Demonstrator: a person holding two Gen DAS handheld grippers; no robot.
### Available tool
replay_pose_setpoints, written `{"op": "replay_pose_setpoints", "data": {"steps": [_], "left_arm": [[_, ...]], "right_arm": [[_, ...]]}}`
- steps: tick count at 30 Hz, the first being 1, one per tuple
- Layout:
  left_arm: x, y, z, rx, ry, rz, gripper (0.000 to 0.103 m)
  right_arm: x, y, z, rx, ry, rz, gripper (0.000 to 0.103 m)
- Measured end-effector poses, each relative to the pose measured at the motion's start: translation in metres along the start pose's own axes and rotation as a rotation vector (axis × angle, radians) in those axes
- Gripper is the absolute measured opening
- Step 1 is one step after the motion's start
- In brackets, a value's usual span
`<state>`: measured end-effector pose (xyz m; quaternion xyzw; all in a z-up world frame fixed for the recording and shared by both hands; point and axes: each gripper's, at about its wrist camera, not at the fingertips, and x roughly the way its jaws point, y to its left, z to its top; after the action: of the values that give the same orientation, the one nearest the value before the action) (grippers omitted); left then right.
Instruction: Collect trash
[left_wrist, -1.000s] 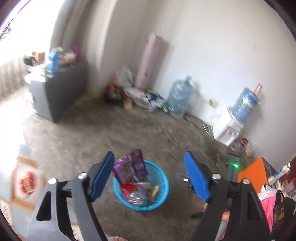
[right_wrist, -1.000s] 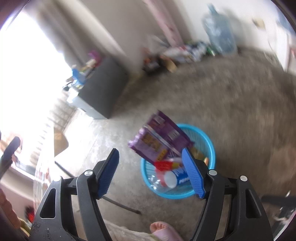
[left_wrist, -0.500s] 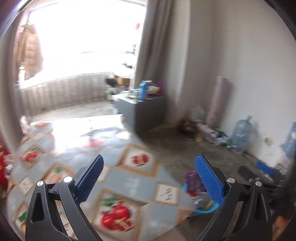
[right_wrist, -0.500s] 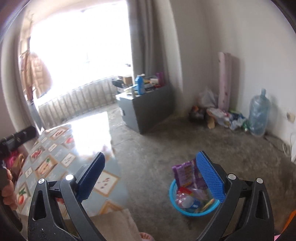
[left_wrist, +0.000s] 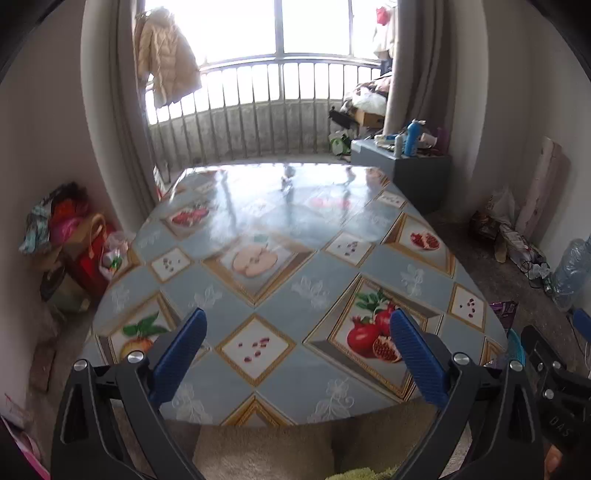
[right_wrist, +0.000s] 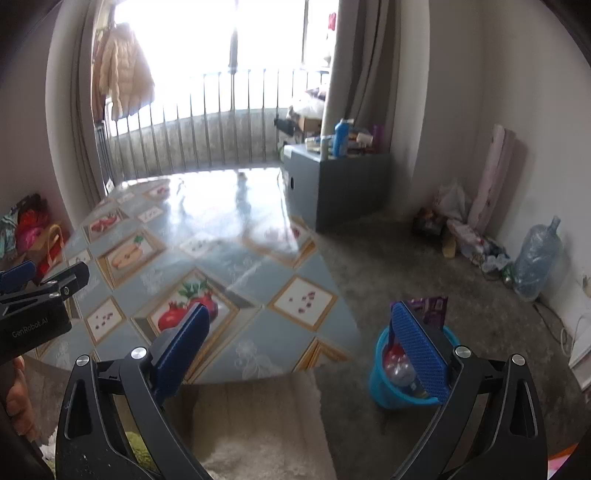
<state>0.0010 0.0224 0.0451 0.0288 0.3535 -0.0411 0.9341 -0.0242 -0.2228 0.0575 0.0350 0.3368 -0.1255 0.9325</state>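
A blue plastic basket (right_wrist: 382, 384) stands on the floor by the table's right edge, holding a purple snack bag (right_wrist: 432, 310), a plastic bottle and other wrappers. In the left wrist view only its rim (left_wrist: 515, 347) and the purple bag (left_wrist: 502, 312) peek past the table. My left gripper (left_wrist: 297, 356) hangs open over the near part of the table (left_wrist: 295, 258), nothing between its fingers. My right gripper (right_wrist: 303, 349) is open too, over the table's near right corner, with the basket behind its right finger.
The table (right_wrist: 207, 258) has a glossy fruit-patterned cloth. A grey cabinet (right_wrist: 343, 184) with bottles stands behind it. A water jug (right_wrist: 535, 258) and litter (right_wrist: 469, 236) lie along the right wall. Bags (left_wrist: 74, 243) are piled at left. A beige rug (right_wrist: 258, 435) lies underneath.
Both grippers swung away from above the basket and floor to face the table and window. Their jaws opened wider. The purple bag now sits in the basket.
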Motion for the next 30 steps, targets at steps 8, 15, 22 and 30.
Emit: {"op": "replay_pose_setpoints", "data": {"steps": [8, 15, 22, 30], "left_arm": [[0.029, -0.002, -0.029, -0.051, 0.177, 0.034, 0.097], [0.035, -0.003, -0.026, -0.033, 0.192, 0.04, 0.097], [0.045, -0.004, -0.026, -0.028, 0.219, 0.045, 0.097], [0.048, -0.01, -0.025, -0.009, 0.226, 0.047, 0.097]], "right_arm": [[0.014, 0.008, -0.034, -0.026, 0.207, -0.058, 0.095], [0.026, 0.002, -0.044, -0.009, 0.292, -0.094, 0.095], [0.033, 0.0, -0.041, -0.014, 0.313, -0.116, 0.095], [0.037, -0.002, -0.041, -0.011, 0.321, -0.117, 0.095]]}}
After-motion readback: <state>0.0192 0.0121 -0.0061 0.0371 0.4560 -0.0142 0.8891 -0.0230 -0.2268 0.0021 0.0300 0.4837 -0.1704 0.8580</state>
